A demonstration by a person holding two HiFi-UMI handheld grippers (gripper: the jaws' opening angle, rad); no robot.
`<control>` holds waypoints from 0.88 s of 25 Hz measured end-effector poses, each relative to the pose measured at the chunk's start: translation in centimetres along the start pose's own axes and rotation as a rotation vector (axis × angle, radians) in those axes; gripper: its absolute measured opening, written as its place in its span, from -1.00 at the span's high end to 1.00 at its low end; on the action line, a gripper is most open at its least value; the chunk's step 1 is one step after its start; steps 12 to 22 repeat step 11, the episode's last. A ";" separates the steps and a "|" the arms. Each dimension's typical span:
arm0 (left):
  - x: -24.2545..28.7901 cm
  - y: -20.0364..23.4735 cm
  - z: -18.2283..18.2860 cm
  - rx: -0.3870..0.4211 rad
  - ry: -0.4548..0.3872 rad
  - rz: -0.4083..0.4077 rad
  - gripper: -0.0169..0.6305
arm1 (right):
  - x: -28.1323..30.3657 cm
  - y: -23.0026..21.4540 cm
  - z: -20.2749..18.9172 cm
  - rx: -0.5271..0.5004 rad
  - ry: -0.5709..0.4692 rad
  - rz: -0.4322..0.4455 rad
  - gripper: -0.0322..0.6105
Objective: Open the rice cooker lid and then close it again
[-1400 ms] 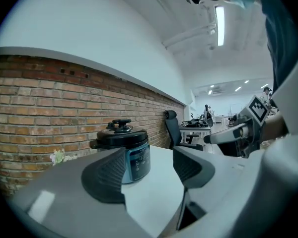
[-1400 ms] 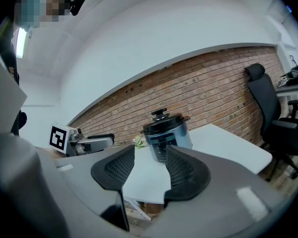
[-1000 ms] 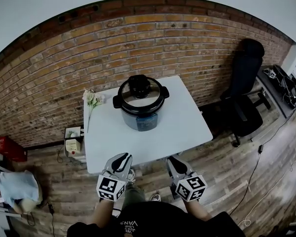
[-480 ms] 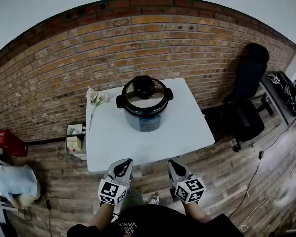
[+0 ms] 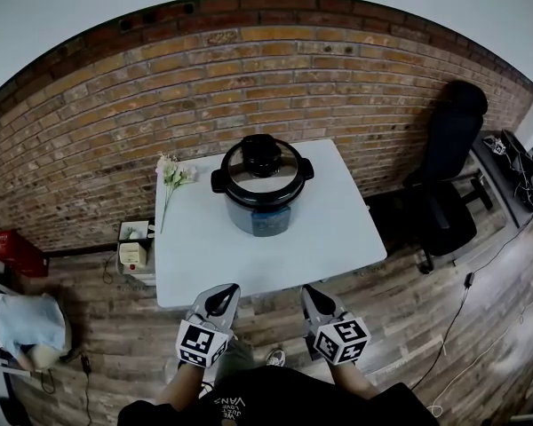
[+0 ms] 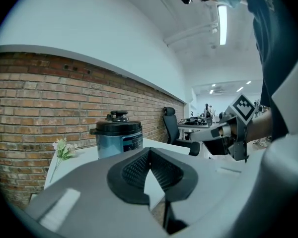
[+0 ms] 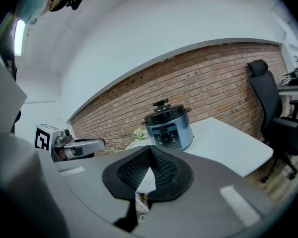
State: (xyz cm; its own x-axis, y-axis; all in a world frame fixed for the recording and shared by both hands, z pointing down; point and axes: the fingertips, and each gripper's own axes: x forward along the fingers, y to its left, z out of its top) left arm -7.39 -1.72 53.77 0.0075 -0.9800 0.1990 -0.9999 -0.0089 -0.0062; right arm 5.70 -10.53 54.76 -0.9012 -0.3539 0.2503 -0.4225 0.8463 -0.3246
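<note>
A brick wall (image 5: pixel 115 122) runs behind everything, above a wood-plank floor (image 5: pixel 444 300). A white table (image 5: pixel 338 238) stands against the wall, and a black office chair (image 5: pixel 449 176) sits well apart to its right. The rice cooker (image 5: pixel 259 211) stands upright on the table's far half, near the wall, with its control panel facing the person. Its dark lid (image 5: pixel 262 171) is down, and the knob is on top.

The left tongs (image 5: pixel 222 291) and right tongs (image 5: pixel 313 293) hang side by side just off the table's near edge, pointing at the cooker and well short of it. Each pair is pressed together at the tips, with nothing between them.

A sprig of pale flowers (image 5: pixel 171 177) lies on the table's left edge. A small cream box (image 5: pixel 133 254), perhaps an appliance, sits on the floor beside the table.
</note>
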 end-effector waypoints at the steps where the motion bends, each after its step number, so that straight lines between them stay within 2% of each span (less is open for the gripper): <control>1: 0.0 -0.1 0.0 0.003 -0.002 -0.003 0.94 | 0.0 0.1 0.0 -0.001 0.001 0.003 0.89; 22: 0.1 0.5 0.0 0.015 0.010 0.007 0.94 | 0.5 0.2 0.3 -0.004 0.004 0.004 0.89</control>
